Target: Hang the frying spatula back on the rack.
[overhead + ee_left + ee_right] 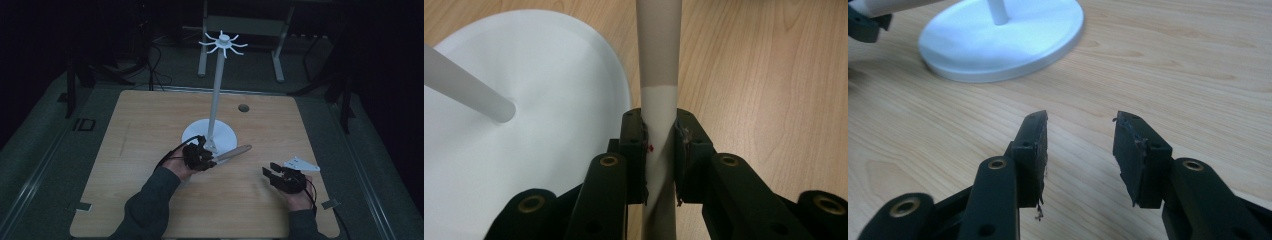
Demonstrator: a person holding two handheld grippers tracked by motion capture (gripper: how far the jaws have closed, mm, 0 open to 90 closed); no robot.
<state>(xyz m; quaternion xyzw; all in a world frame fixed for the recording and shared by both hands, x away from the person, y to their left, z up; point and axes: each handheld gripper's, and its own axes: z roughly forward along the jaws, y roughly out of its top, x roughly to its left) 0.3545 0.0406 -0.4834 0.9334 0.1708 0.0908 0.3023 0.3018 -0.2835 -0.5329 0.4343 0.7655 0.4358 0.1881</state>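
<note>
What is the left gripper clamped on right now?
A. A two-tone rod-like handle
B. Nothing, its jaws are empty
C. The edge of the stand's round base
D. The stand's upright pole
A: the left gripper has both pads pressed on the two-tone handle, beside the white round base and apart from the pole.

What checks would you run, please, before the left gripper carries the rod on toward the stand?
1. Grip: left gripper pads clamp the two-tone rod from both sides: ok.
2. Rod off the wooden table, long end projecting level: ok.
3. Right gripper open, nothing between its jaws, ready to assist: ok.
4. White stand upright on its round base: ok.
5. Clearance between rod and stand pole: close in the high view, cannot tell.
6. Spoked top free of hanging items: ok.
</note>
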